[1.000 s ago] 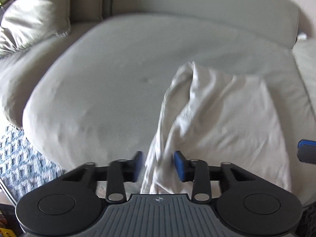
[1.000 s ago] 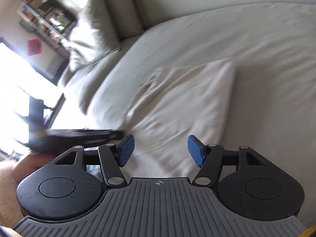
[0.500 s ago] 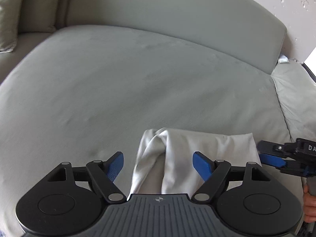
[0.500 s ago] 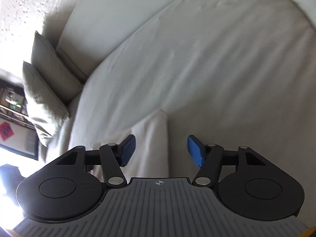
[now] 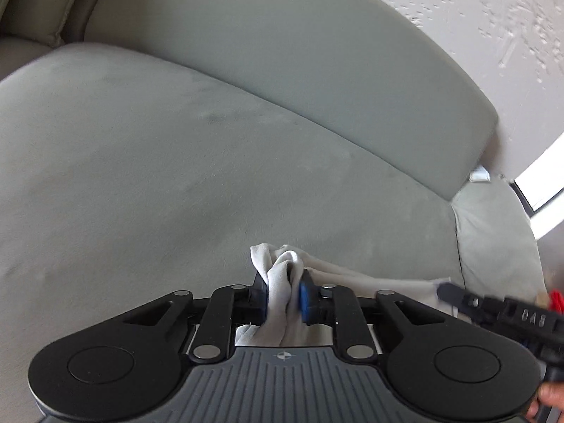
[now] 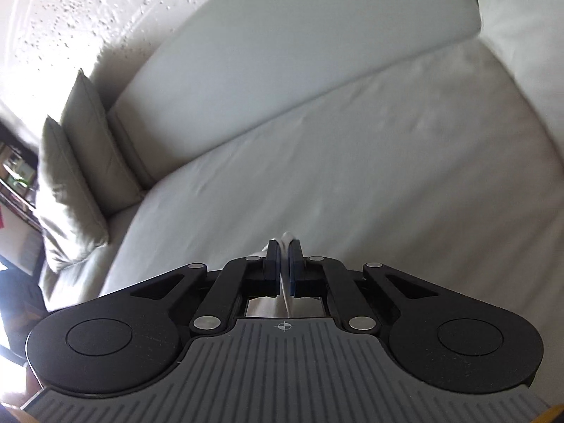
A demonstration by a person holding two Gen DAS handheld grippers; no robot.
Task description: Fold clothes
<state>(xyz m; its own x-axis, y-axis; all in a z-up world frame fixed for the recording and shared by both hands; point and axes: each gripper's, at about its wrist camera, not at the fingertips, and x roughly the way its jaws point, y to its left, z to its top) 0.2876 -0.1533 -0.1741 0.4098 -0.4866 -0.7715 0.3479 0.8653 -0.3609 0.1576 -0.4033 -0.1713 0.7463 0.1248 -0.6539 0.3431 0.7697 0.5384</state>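
Observation:
A white garment [image 5: 282, 282] is bunched between the pads of my left gripper [image 5: 283, 294], which is shut on its far corner. Its edge stretches right toward my right gripper [image 5: 447, 290], seen there as a black arm. In the right wrist view my right gripper [image 6: 283, 269] is shut on a thin white edge of the garment [image 6: 286, 238]. Most of the cloth is hidden below both grippers. Both hold it over the grey sofa seat [image 5: 176, 162].
The sofa backrest [image 5: 282, 35] rises behind the seat. Two cushions [image 6: 70, 162] lean at the left end in the right wrist view. A side cushion [image 5: 493, 232] sits at the right. A textured white wall [image 6: 88, 7] is behind.
Both grippers were open over the folded garment; they have closed on its far corners and tilted up toward the backrest.

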